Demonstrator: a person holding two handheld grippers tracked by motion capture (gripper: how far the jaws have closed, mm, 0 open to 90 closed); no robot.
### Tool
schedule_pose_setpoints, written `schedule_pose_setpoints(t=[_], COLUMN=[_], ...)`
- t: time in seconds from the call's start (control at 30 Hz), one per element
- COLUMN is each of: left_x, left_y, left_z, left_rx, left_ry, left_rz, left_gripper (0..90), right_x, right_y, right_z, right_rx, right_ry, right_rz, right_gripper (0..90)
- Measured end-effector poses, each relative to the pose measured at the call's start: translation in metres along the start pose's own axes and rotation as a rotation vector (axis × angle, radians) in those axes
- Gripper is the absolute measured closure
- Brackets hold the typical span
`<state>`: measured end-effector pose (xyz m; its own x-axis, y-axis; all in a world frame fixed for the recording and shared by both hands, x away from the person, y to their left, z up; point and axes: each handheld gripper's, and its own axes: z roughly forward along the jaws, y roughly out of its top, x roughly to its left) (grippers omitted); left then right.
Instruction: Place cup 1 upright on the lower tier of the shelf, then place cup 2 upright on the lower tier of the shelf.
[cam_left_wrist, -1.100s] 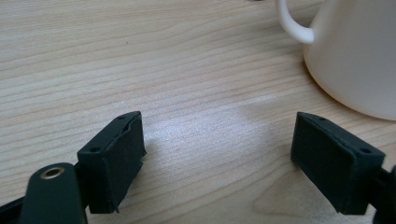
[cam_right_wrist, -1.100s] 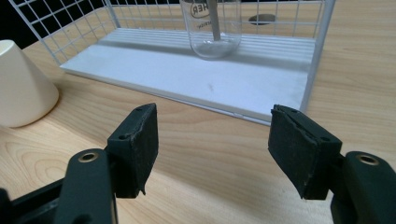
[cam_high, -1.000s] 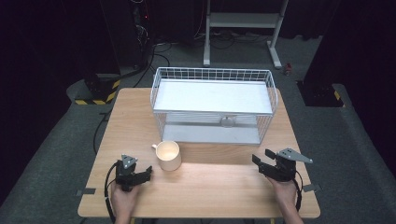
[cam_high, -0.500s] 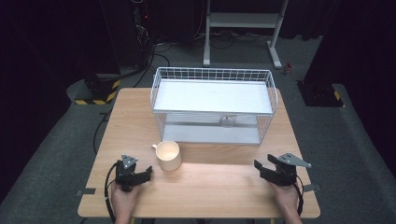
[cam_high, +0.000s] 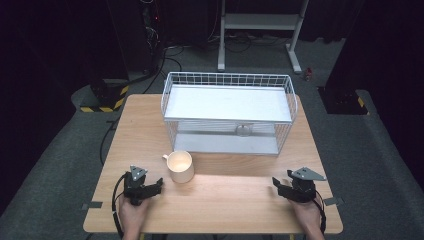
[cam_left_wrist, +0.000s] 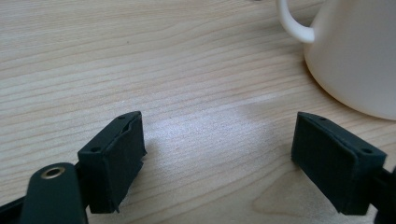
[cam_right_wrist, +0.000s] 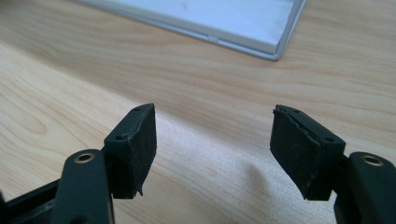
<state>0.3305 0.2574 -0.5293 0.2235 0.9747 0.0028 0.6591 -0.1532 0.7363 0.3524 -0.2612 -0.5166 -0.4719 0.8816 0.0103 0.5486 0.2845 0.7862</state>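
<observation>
**A:** Dark room around you — cables and a hazard-striped block on the grey floor at the upper left of the high view, a pale metal stand at the top centre. Your wooden table fills the lower middle of that frame.

**B:** What stands on it?

**A:** A white wire basket with a flat white shelf inside, in the centre of the frame. Below and left of it, apart from it, the cream mug stands upright, handle turned to the upper left.

**B:** And my left gripper?

**A:** Your left gripper sits low at the lower left, just beside the mug, lower left of it and not touching. In the left gripper view the jaws stand released, bare wood between them — the mug is at the upper right, beyond the right jaw.

**B:** The right one?

**A:** Your right gripper rests at the lower right of the high view, well apart from the mug. Its jaws have just been opening, nothing between them. In the right gripper view the basket's white base crosses the top of the frame.
</observation>
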Motion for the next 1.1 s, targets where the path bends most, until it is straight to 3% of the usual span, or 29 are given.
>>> schedule_pose_setpoints(t=[0.4,0.5,0.63,0.77,1.1], left_x=[-0.001,-0.002,-0.002,-0.002,-0.002], left_y=[0.000,0.000,0.000,-0.003,-0.011], left_z=[0.000,0.001,0.000,-0.004,-0.025], left_rx=[0.006,0.009,0.011,0.011,-0.011], left_ry=[0.001,0.012,0.015,0.014,-0.037], left_rz=[-0.005,-0.014,-0.017,-0.036,-0.044], left_gripper=[14.9,13.7,12.7,12.5,13.4], right_x=[0.002,-0.002,-0.004,-0.004,-0.004], right_y=[-0.001,0.000,0.002,0.003,0.003], right_z=[0.009,0.011,0.013,0.014,0.014], right_rx=[0.082,0.097,0.103,0.099,0.098], right_ry=[-0.034,-0.013,-0.043,-0.042,-0.042], right_rz=[-0.074,-0.028,0.008,-0.002,-0.005], right_gripper=[29.6,26.7,25.2,25.1,25.1])
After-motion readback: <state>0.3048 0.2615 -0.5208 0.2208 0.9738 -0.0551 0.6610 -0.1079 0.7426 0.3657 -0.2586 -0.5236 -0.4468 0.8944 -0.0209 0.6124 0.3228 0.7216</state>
